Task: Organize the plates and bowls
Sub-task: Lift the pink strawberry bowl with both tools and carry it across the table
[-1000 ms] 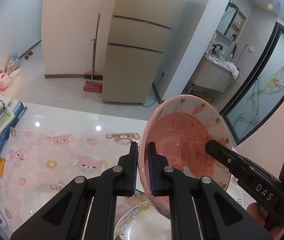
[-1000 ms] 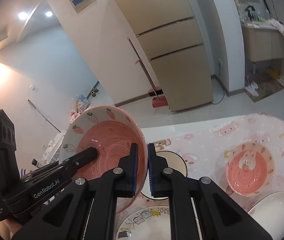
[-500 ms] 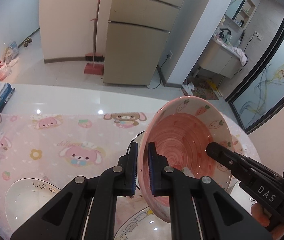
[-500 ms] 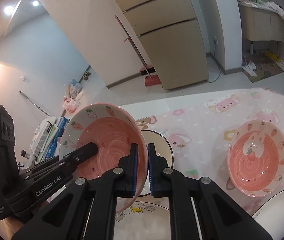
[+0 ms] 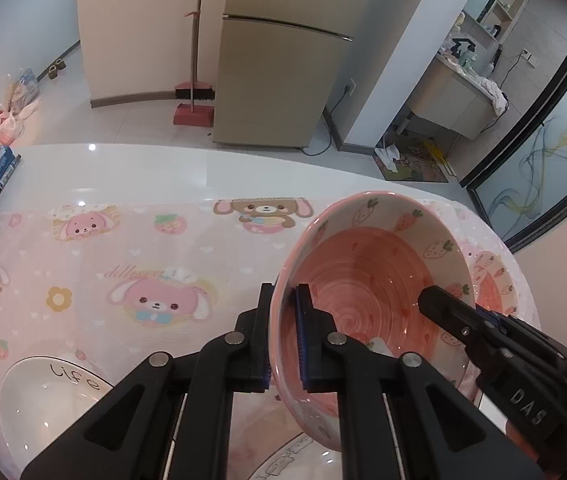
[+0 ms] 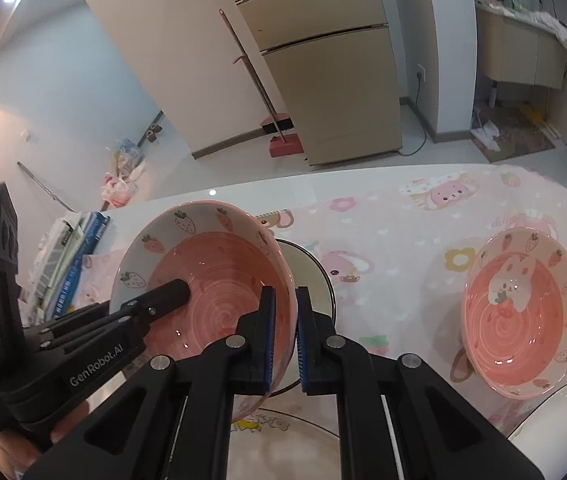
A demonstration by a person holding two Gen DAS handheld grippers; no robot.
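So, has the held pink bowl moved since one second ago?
Yes. The pink bowl, clamped by both grippers, has come down toward the table: in the right wrist view its rim now sits below the fridge base, over the cartoon plate.

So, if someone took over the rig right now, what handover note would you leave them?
Left gripper: shut on the strawberry bowl's left rim.
Right gripper: shut on its right rim.
The bowl hangs tilted above the cartoon plate.
The rabbit bowl sits on the pink cloth, the "life" dish at left.
Done: bowl lifted.
Left: set it down and stack the rest.
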